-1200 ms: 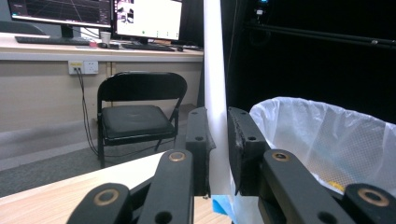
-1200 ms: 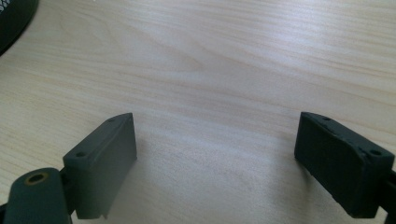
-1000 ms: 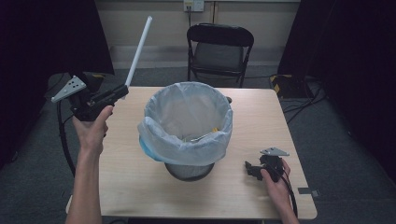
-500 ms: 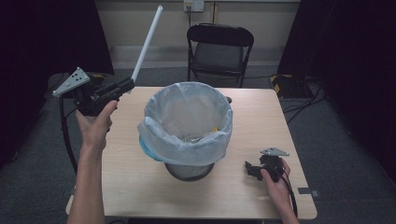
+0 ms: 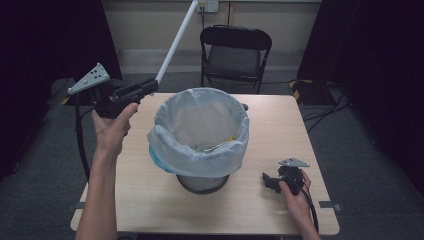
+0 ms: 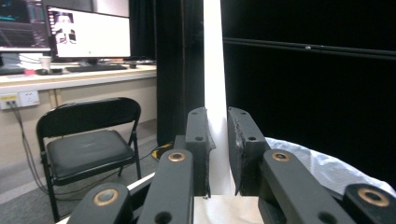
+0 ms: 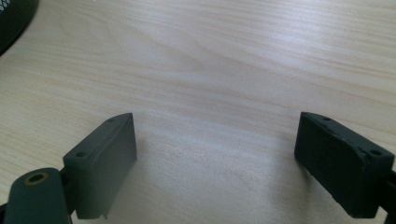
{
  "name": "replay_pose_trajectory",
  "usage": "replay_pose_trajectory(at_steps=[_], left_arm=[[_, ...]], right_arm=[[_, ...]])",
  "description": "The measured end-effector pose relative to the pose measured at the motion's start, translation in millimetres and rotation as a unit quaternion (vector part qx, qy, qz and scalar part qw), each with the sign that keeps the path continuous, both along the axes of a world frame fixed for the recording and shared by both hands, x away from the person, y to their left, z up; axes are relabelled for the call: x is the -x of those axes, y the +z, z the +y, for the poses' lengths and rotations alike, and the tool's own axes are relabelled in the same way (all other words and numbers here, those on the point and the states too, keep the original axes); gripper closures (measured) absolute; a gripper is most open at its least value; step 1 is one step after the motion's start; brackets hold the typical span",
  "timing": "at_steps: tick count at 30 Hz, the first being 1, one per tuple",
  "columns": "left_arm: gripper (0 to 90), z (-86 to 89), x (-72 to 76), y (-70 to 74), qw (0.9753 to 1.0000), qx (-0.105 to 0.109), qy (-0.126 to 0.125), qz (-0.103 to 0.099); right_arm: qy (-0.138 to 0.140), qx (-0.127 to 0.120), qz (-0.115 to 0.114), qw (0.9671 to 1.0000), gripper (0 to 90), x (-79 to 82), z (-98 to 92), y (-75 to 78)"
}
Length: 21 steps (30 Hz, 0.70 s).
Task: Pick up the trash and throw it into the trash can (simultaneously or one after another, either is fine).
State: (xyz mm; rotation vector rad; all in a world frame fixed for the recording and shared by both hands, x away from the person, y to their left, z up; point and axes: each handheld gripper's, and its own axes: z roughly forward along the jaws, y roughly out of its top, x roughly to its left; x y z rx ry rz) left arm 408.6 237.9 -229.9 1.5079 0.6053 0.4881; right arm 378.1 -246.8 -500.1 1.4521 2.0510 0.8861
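Observation:
A long white tube slants up and to the right, held at its lower end by my left gripper, which is raised over the table's left side, left of the bin. In the left gripper view the jaws are shut on the white tube, which rises straight up out of frame. A bin lined with a pale plastic bag stands mid-table, with some small items inside. My right gripper rests low on the table at the front right, jaws wide apart over bare wood.
The wooden table has bare room to the right and front of the bin. A black folding chair stands behind the table. A desk with monitors shows in the left gripper view. Cables lie on the floor at right.
My left gripper has risen and moved right toward the bin, carrying the white tube higher. The right gripper has stayed put.

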Motion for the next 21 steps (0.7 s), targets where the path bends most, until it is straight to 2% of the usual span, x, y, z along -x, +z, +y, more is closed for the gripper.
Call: replay_pose_trajectory(at_steps=[7,18,21], left_arm=[[79.5,-15.0,3.2,-2.3,0.9995,-0.022,-0.02,0.005],[79.3,-34.7,8.3,1.2,0.998,-0.021,-0.06,0.002],[79.2,-38.0,8.2,0.8,0.9978,-0.023,-0.062,0.008]], right_arm=[[0.0,0.0,0.0,1.0,11.9,0.0,0.0,0.0],[-0.001,0.0,0.0,1.0,11.9,0.0,0.1,0.0],[-0.001,0.0,0.0,1.0,11.9,0.0,0.1,0.0]])
